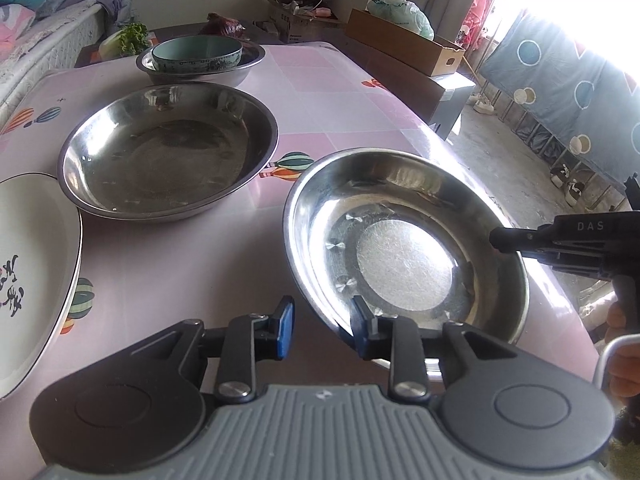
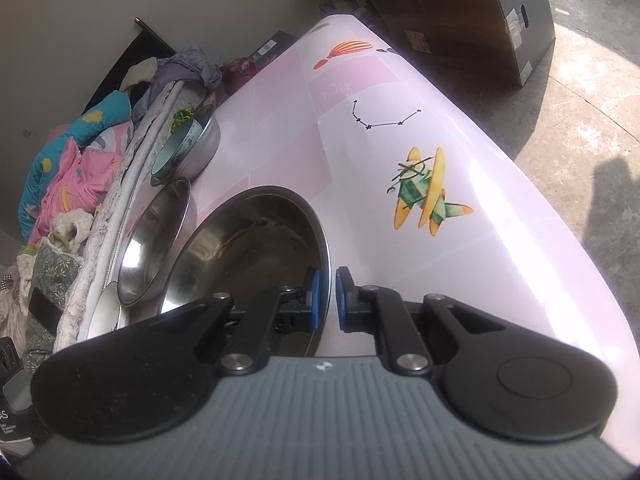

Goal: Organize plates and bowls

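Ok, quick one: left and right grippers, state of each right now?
Left gripper: open, one finger inside the near steel bowl, nothing gripped.
Right gripper: fingers straddle that bowl's rim with a small gap; grip cannot be told.

The near steel plate (image 1: 404,248) is polished metal, mirror-bright on its walls, with a duller, finely scratched disc at its centre. The larger steel basin (image 1: 168,148) to the far left is glossy too, its floor cloudier. The teal bowl (image 1: 198,53) at the far end looks like glazed ceramic, though it is small in view. The white plate (image 1: 32,272) on the left is smooth and glossy. The pink table cover (image 1: 340,92) has a slick, plastic-like sheen. The left gripper (image 1: 322,326) has matt black plastic arms, blue rubbery pads (image 1: 286,330) and a ribbed grey body.
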The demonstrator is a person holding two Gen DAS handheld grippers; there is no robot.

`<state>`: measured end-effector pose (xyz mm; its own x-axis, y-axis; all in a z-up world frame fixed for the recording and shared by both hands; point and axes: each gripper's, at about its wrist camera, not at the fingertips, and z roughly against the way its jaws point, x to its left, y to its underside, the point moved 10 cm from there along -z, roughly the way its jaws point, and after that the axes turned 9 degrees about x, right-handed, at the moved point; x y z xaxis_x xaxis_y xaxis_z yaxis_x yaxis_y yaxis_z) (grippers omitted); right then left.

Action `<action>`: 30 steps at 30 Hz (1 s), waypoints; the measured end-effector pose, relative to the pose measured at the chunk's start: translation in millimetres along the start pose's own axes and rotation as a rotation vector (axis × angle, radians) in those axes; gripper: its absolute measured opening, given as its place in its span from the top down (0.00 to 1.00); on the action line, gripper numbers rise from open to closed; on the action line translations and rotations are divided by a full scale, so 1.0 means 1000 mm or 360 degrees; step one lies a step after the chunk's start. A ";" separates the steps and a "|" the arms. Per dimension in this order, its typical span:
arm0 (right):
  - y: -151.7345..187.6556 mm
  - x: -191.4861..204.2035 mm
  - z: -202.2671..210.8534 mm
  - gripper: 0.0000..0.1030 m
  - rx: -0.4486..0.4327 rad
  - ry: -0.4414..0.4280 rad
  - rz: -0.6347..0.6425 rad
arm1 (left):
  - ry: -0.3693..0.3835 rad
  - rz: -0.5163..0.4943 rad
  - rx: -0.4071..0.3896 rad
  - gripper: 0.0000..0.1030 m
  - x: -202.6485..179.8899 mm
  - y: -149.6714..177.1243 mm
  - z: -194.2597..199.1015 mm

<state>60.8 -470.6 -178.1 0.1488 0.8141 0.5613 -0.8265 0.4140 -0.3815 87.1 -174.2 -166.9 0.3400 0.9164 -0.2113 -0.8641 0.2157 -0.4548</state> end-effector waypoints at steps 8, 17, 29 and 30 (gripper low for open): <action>-0.005 0.000 -0.006 0.91 -0.0001 -0.0014 -0.0003 | -0.0051 0.0017 -0.0006 0.76 0.006 -0.012 -0.012; -0.007 0.003 -0.009 0.91 -0.0012 -0.0009 0.0016 | -0.0012 0.0002 0.0031 0.82 0.000 -0.007 -0.011; -0.003 -0.004 -0.010 0.91 -0.0013 0.0024 -0.0025 | -0.0035 -0.0034 0.0003 0.81 0.000 -0.017 -0.018; -0.002 -0.004 -0.011 0.91 -0.0010 0.0025 -0.0026 | -0.0037 -0.0038 0.0000 0.81 0.000 -0.018 -0.019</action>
<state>67.7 -469.7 -187.5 0.1710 0.8135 0.5558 -0.8203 0.4300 -0.3771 109.8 -184.2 -175.2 0.3515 0.9186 -0.1803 -0.8560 0.2374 -0.4592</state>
